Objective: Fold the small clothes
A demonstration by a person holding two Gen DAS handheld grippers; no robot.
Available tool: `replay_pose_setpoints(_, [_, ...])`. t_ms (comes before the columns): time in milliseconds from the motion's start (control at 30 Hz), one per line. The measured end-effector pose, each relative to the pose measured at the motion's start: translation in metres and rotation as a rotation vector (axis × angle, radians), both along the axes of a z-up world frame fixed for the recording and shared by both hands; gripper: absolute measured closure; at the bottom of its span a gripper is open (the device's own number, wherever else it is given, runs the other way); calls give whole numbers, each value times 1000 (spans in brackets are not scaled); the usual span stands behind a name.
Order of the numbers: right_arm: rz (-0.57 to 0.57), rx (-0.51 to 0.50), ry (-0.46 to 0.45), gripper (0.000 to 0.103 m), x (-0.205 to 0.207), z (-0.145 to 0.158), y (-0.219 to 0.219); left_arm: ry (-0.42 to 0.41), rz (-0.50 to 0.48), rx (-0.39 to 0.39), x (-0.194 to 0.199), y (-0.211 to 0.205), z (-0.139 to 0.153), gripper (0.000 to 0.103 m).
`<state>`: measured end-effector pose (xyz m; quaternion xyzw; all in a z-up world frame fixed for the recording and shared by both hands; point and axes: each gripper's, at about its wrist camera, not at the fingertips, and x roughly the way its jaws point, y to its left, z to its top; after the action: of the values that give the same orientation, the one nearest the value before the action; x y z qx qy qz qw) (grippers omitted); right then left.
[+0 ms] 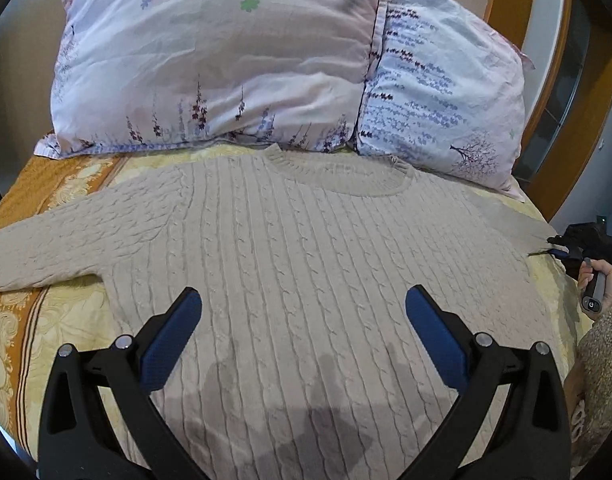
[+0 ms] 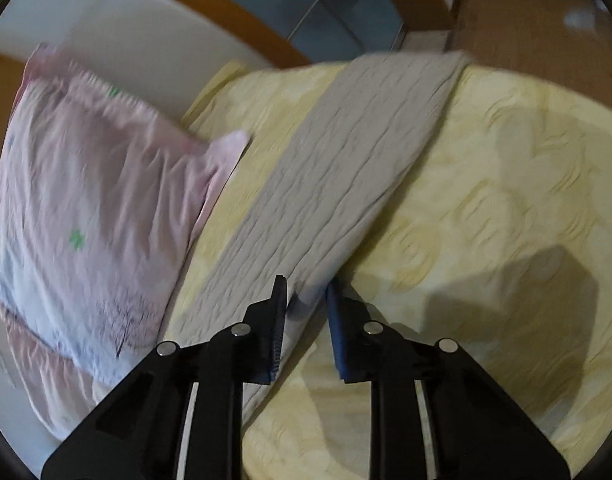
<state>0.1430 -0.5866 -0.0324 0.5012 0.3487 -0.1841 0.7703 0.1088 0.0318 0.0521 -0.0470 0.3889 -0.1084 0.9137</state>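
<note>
Right wrist view: right gripper point(image 2: 306, 292), jaws narrow, pinching sleeve point(image 2: 346, 152) of sweater point(image 1: 306, 260) spread flat on bed point(image 1: 65, 320). Left gripper point(image 1: 303, 300) wide, empty, above hem. Step judged: sleeve fold. Next: carry sleeve inward across body.

A single small white "G" mark shows on the grey handle point(image 1: 592, 300) held in the person's hand. No other lettering, number or label is legible in either view.
</note>
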Motion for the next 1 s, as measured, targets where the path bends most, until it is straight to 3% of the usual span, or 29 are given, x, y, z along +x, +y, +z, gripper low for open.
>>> replay_pose_setpoints(233, [-7,-99,22,92,4,2,-3,63,-18,-71,18,7,-11,2])
replay_pose_setpoints(367, [36,-249,-3,93,12,26,17,91,-26,-124,27,14,-13,2])
replay_pose_setpoints(533, [185,-336,-138,93,21,70,70,85,-32,-188,37,24,-6,2])
replay_pose_setpoints(667, [431,-328,-254,93,31,94,156,97,-29,-299,48,34,-5,2])
replay_pose_setpoints(767, [629,-285,-273,93,45,85,223,121,-26,-382,56,38,-7,3])
replay_pose_setpoints(867, [794,-233,-210,93,61,54,282,145,-15,-413,62,38,-13,11])
replay_pose_setpoints(1000, [866,-178,-109,93,71,17,315,187,-8,-439,66,38,-23,17])
